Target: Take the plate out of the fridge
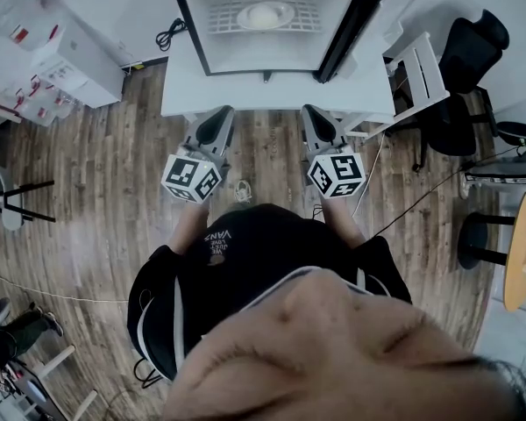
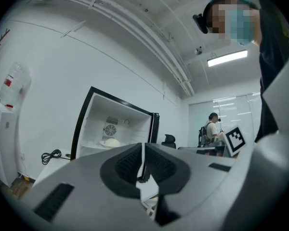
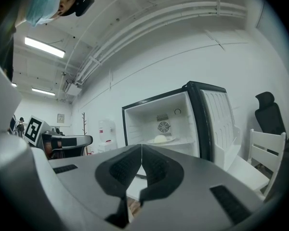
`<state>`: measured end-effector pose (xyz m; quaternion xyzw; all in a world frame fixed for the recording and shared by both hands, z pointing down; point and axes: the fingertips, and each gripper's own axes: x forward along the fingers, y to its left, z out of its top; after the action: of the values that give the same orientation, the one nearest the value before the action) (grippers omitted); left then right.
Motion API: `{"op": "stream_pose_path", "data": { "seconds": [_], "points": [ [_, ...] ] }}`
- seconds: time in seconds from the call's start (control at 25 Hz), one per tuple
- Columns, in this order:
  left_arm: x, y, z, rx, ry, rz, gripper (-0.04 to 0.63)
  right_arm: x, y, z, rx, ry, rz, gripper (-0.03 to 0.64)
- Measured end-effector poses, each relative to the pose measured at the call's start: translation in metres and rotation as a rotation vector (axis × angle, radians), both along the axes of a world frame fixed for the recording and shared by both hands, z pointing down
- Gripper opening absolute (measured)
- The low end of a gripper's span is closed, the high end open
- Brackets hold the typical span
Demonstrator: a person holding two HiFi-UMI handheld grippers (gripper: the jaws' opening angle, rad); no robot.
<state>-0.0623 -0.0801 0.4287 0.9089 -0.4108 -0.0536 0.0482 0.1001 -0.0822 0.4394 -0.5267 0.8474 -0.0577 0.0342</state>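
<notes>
A small fridge (image 1: 267,24) stands open on a white table (image 1: 180,95), its door (image 1: 355,33) swung to the right. On its wire shelf lies a white plate (image 1: 265,15) with a pale round lump on it; the plate (image 2: 111,143) shows in the left gripper view and the plate (image 3: 161,139) in the right gripper view too. My left gripper (image 1: 221,117) and right gripper (image 1: 314,116) are held side by side in front of the table, pointing at the fridge, well short of it. Both are shut with nothing in them.
A white water dispenser (image 1: 57,46) stands at the left wall. A white chair (image 1: 421,73) and black office chairs (image 1: 469,68) stand to the right of the table. A black cable (image 1: 167,35) lies left of the fridge. Another person (image 2: 212,129) stands far off.
</notes>
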Motion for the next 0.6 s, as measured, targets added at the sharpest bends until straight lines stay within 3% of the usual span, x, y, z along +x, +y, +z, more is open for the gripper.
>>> {"op": "stream_pose_path", "data": {
  "seconds": [0.6],
  "points": [
    [-0.011, -0.078, 0.000, -0.013, -0.002, 0.071, 0.029, -0.012, -0.067, -0.001, -0.007, -0.004, 0.081, 0.012]
  ]
}}
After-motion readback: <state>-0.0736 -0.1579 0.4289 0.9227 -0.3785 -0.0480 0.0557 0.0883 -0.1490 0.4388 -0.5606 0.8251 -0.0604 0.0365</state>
